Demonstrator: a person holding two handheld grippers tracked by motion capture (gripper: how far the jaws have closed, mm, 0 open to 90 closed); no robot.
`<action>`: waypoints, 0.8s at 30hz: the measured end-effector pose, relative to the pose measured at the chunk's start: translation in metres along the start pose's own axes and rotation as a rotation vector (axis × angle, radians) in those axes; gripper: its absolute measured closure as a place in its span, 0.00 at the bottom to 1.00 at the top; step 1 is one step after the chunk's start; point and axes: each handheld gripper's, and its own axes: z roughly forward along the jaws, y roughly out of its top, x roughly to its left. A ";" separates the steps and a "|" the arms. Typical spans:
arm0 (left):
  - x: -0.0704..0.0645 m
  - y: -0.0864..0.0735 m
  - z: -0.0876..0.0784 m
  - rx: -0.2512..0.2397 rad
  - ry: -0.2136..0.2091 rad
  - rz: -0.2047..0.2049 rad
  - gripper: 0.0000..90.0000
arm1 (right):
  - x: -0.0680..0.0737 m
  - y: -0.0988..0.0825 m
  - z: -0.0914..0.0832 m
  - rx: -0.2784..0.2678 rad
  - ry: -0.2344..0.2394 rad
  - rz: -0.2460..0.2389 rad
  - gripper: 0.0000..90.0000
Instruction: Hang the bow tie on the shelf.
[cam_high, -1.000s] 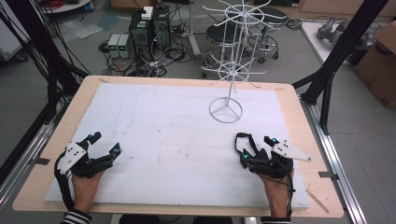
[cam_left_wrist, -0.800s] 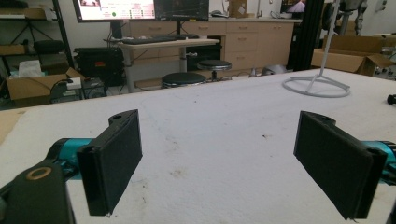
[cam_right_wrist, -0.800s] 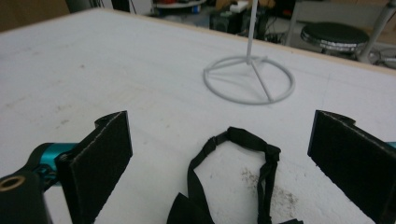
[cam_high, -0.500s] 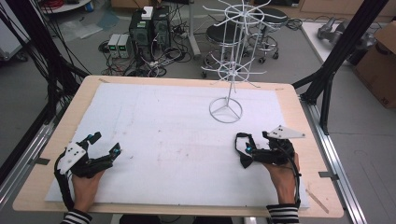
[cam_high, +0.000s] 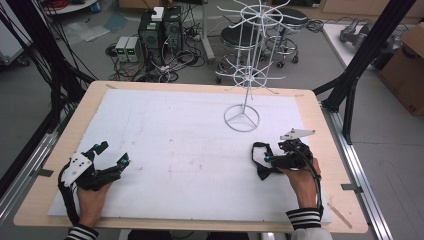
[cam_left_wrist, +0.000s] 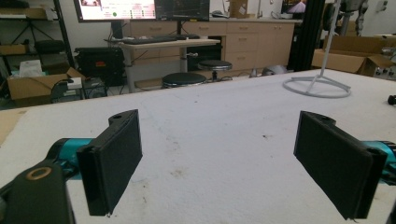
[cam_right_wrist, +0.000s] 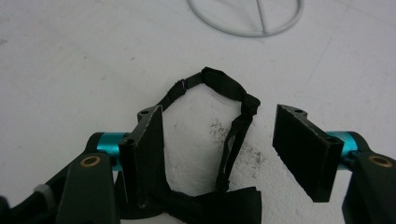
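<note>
Overhead, both grippers are resting on the white tabletop (cam_high: 190, 150), a black strap (cam_high: 261, 162) lying beside the right gripper (cam_high: 272, 161). Left gripper (cam_left_wrist: 233, 158) fingers are gaping wide, empty. Right gripper (cam_right_wrist: 231, 149) fingers are spreading around the strap (cam_right_wrist: 233, 126), gripping nothing, below a wire stand (cam_right_wrist: 245, 18).

Even, diffuse light from overhead fills the room, and the white sheet on the worktop (cam_high: 175, 135) reads bright without glare. Shadows are soft and faint, only a pale one beside the wire stand (cam_high: 243, 95). The high view is slightly grainy, its straight lines bowing a little toward the corners. In the right gripper view the white surface looks nearly washed out. In the left gripper view the near pads (cam_left_wrist: 112, 163) are soft, and the monitors (cam_left_wrist: 140, 9) at the back glow overexposed.
</note>
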 end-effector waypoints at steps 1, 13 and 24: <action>0.000 0.000 0.000 0.002 -0.001 0.003 0.17 | 0.000 0.000 0.001 0.010 0.003 -0.005 0.40; 0.000 0.000 0.000 -0.001 0.003 0.004 0.17 | -0.005 0.000 0.013 0.122 -0.008 0.014 0.55; 0.000 0.000 0.000 -0.003 0.005 -0.002 0.17 | -0.008 0.003 0.021 0.188 -0.005 0.018 0.59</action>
